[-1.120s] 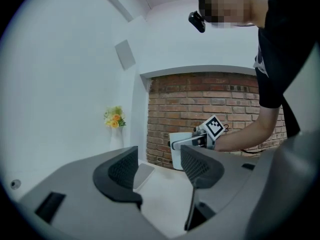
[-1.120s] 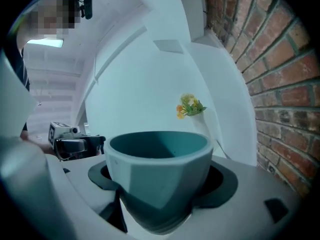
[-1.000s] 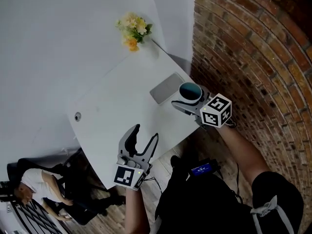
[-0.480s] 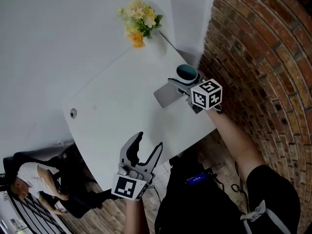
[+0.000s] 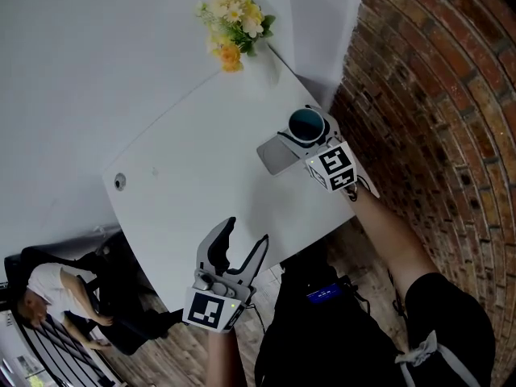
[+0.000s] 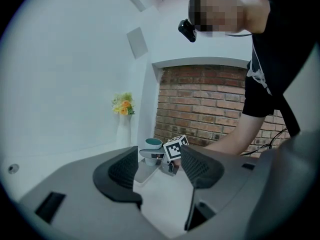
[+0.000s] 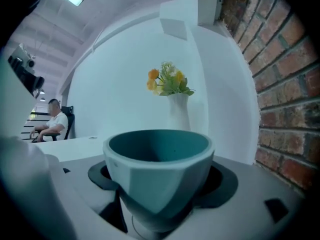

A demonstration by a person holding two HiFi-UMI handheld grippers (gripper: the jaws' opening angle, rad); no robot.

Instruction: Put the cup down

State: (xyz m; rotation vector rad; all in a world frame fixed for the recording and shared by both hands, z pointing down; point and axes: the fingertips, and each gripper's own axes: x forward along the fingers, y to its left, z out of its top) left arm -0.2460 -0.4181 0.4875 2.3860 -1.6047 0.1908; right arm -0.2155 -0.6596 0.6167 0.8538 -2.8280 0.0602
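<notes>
Off the near-left corner of the table [image 5: 185, 176], a person [image 5: 48, 301] sits in a dark chair. A small round fitting [image 5: 120, 182] is set in the table top near its left edge.

The left gripper [image 5: 246, 232] hangs over the table's near edge. In the left gripper view its jaws stand wide apart. Nothing is held between them, and only bare table top and the far end of the table show through the gap.

At the table's far corner stands a white vase of flowers [image 5: 233, 21], with yellow and white blooms. A flat grey slab [image 5: 272, 156] lies on the table toward its right edge.

The right gripper [image 5: 305, 135] is over the table's right side, at the slab's far end, with its marker cube [image 5: 332, 168] on the near side. In the right gripper view its jaws press against both sides of the teal cup [image 7: 159, 166], which sits upright, mouth up. Whether the cup's base touches the table cannot be determined.

A brick wall [image 5: 435, 95] borders the table on its right.
</notes>
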